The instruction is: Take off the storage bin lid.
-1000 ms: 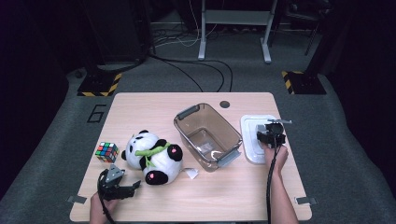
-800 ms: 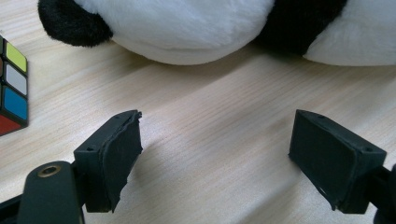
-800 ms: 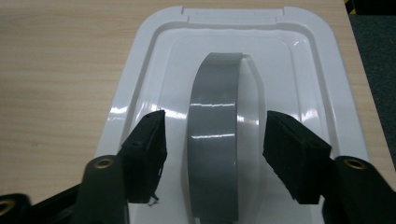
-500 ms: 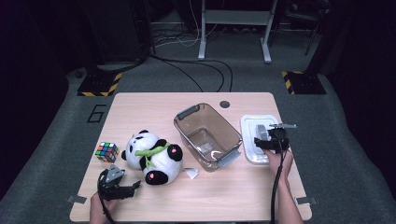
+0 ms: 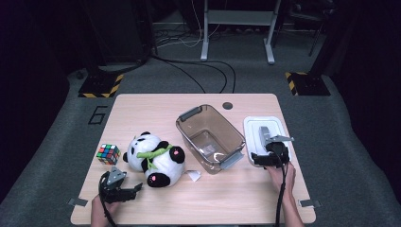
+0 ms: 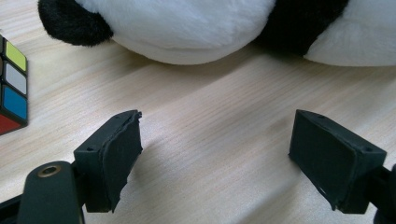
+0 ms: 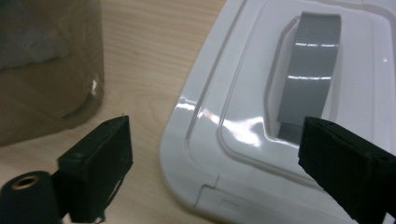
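Now right claw point(image 7: 212, 158), jaws just spread wide, nothing between, backs off white lid point(image 7: 261, 116) laid flat on bench point(image 5: 236, 194); left claw point(image 6: 215, 154) apart, idle before panda point(image 6: 201, 28).

The left tongs point(image 5: 135, 188) sit low at the near left of the table, held by the left hand point(image 5: 100, 207) that comes in from the near edge, and they point right; their jaws stand well apart with only bare table between them. The right tongs point(image 5: 265, 158) are at the near right, held by the right hand point(image 5: 280, 175) with its forearm running back to the near edge, and they point away toward the far side. Their jaws have just been opening and now stand wide, with nothing pinched between the pads
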